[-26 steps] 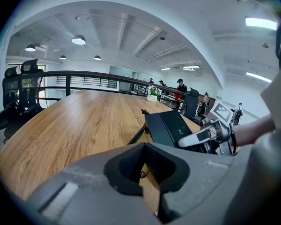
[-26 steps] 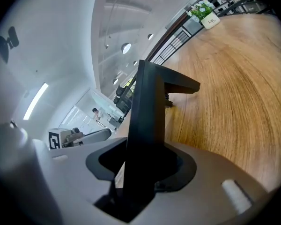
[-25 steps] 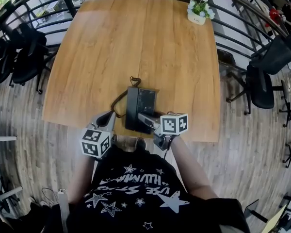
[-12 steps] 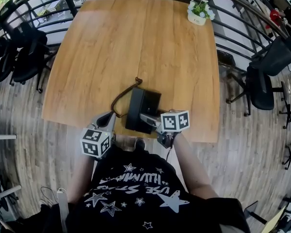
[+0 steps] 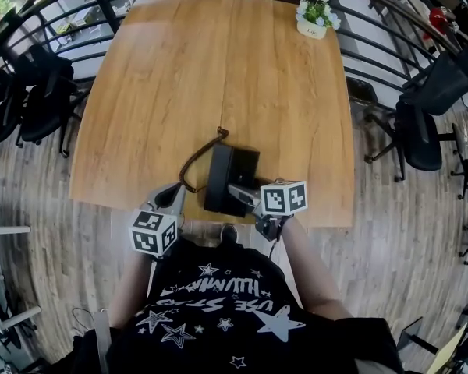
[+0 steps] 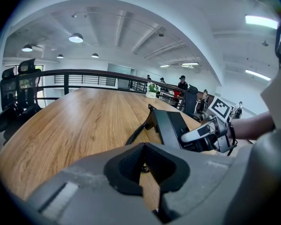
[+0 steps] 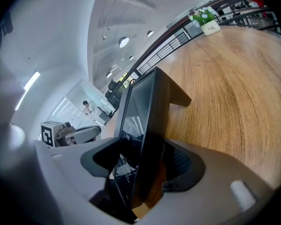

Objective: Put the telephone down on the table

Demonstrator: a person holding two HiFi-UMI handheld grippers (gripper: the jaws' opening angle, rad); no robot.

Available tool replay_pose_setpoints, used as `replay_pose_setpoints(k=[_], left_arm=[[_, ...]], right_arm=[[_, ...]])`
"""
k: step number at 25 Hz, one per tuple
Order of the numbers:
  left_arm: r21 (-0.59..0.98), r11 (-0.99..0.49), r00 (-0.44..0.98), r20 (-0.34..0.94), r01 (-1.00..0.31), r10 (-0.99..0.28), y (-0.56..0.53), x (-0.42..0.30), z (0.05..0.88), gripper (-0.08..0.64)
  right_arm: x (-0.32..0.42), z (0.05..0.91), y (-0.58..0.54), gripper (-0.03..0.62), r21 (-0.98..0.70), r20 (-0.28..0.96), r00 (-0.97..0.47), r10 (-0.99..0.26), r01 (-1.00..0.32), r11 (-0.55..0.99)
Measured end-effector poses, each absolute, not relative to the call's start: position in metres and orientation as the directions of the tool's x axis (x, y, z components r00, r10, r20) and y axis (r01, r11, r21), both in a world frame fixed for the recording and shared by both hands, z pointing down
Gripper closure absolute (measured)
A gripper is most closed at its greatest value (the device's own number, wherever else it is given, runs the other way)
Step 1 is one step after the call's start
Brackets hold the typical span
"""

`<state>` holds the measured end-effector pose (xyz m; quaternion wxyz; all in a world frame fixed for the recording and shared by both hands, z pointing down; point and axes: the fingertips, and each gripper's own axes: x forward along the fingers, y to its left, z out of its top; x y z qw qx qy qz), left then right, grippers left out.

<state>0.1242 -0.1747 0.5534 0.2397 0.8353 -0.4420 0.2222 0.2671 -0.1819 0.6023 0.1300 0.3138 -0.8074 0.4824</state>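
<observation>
The black telephone [image 5: 232, 176] rests on the wooden table [image 5: 218, 68] near its front edge, with its coiled cord [image 5: 195, 156] curling off to the left. My right gripper [image 5: 234, 194] reaches onto it from the near side. In the right gripper view the telephone [image 7: 147, 121] stands edge-on between the jaws of my right gripper [image 7: 145, 172]; they have just been opening and stand open, with gaps on both sides. My left gripper [image 5: 171, 196] hovers at the table's front edge, left of the phone, shut and empty. The left gripper view shows the phone [image 6: 171, 125] and the right gripper [image 6: 201, 135].
A small potted plant [image 5: 313, 15] stands at the table's far right corner. Black office chairs sit to the left [image 5: 31, 84] and right [image 5: 425, 123] of the table. A dark railing [image 5: 54, 22] curves round behind it.
The telephone has turned slightly and settled on the table, and its cord has swung a little. The right gripper stays on it. The left gripper has kept still.
</observation>
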Motion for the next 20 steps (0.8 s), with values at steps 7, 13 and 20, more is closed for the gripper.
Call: replay_pose_setpoints(k=[7,13,20], left_arm=[[0.207,-0.546,0.555,0.564,-0.812,-0.611,-0.191,0.112,0.55,0.558],[0.219,-0.589,0.598,0.547,-0.778,-0.586,-0.206,0.088,0.549,0.558],[0.225,-0.667,0.664,0.528,-0.71,-0.53,-0.226,0.069,0.545,0.558]], right_arm=[[0.29,0.578,-0.205,0.302,-0.682,0.437,-0.675,-0.594,-0.68,0.271],[0.3,0.561,-0.216,0.319,-0.634,0.424,-0.545,-0.724,-0.749,0.193],[0.304,0.546,-0.212,0.319,-0.566,0.437,-0.396,-0.808,-0.819,0.095]])
